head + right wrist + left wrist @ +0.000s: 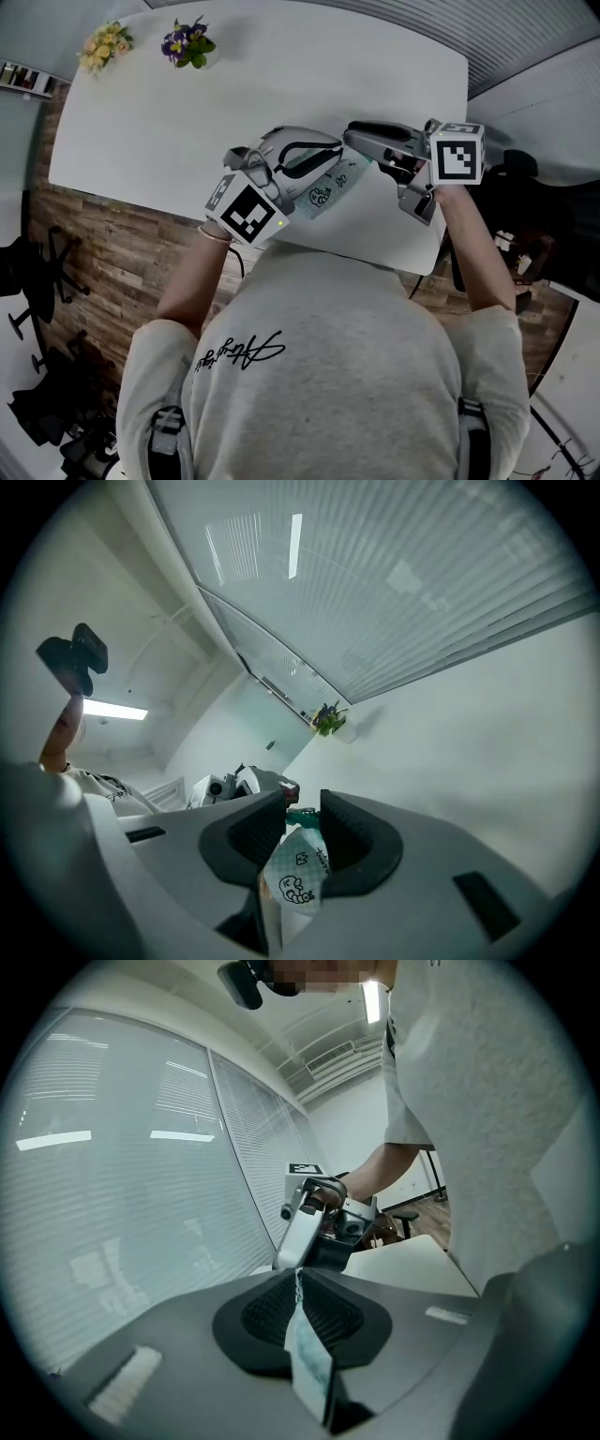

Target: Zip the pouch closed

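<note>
Grasp stage. The pouch (328, 190) hangs above the table's (187, 122) near edge, with the left tool (298, 1272) clenched on one end. The right tool (302, 810) stands slightly apart around the other end; next it should probably clamp, then draw away.

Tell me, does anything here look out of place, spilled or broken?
Nothing stands out. The pouch hangs slightly bent in the air above the near edge of the white table, one end clamped in the left claw, the other end sitting in the right claw. Nothing looks torn or spilled.
</note>
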`<action>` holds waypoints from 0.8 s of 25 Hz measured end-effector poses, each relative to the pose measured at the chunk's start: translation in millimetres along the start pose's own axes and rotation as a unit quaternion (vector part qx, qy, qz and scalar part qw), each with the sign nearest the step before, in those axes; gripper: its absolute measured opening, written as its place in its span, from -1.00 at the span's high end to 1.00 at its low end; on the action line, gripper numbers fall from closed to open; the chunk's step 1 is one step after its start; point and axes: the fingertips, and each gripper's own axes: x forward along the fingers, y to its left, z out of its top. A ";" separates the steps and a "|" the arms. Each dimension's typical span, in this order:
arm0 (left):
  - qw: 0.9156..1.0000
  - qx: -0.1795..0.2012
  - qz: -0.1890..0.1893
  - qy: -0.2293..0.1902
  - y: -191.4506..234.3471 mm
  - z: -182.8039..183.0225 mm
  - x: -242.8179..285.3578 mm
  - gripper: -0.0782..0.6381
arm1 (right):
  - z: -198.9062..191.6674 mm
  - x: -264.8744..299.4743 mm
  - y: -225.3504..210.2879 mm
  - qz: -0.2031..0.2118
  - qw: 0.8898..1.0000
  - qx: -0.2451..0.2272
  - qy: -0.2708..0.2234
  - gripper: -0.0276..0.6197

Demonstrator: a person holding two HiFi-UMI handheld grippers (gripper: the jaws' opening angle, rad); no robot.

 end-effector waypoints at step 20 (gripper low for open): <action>0.999 0.039 0.002 0.026 -8.7 -5.4 -1.7 0.72 | -1.0 0.4 4.0 0.032 0.998 0.050 -0.010 0.62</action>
